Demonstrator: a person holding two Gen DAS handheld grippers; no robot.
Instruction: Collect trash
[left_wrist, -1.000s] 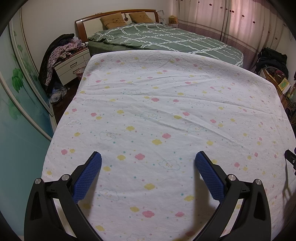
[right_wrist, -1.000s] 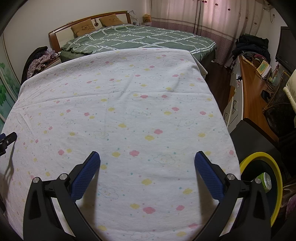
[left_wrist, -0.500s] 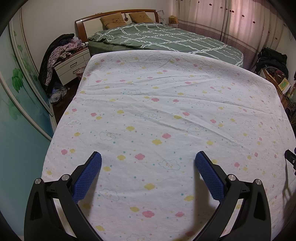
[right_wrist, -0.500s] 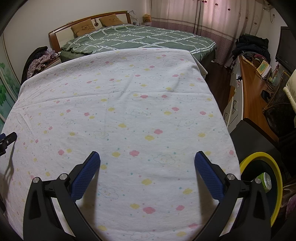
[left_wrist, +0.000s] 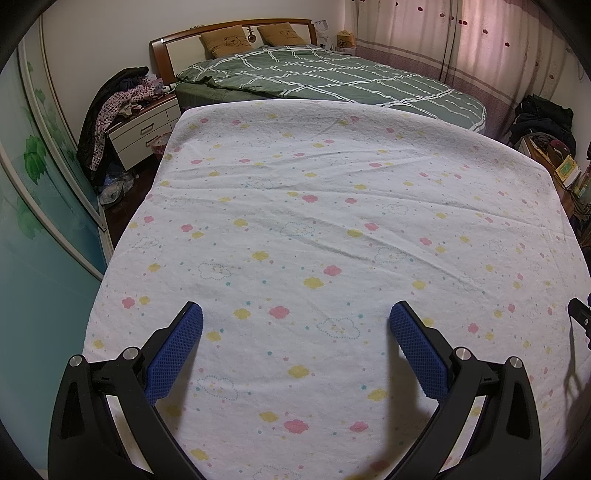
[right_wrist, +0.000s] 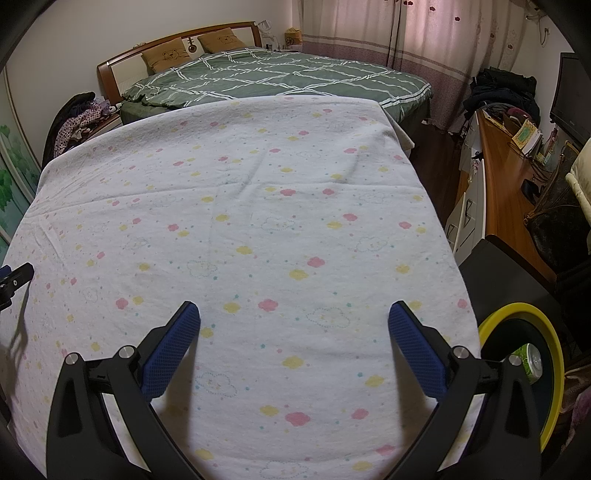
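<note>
Your left gripper (left_wrist: 295, 321) hangs over the cloud-print sheet (left_wrist: 332, 229) with its blue pads spread wide and nothing between them. Your right gripper (right_wrist: 294, 320) is spread just as wide, also empty, above the same sheet. Beside the sheet's right edge, low in the right wrist view, sits a yellow-rimmed bin (right_wrist: 554, 354) with a green can (right_wrist: 529, 362) lying inside it. Beyond the sheet stands a bed with a green checked quilt (right_wrist: 280, 77), and a wooden desk (right_wrist: 506, 192) runs along the right.
</note>
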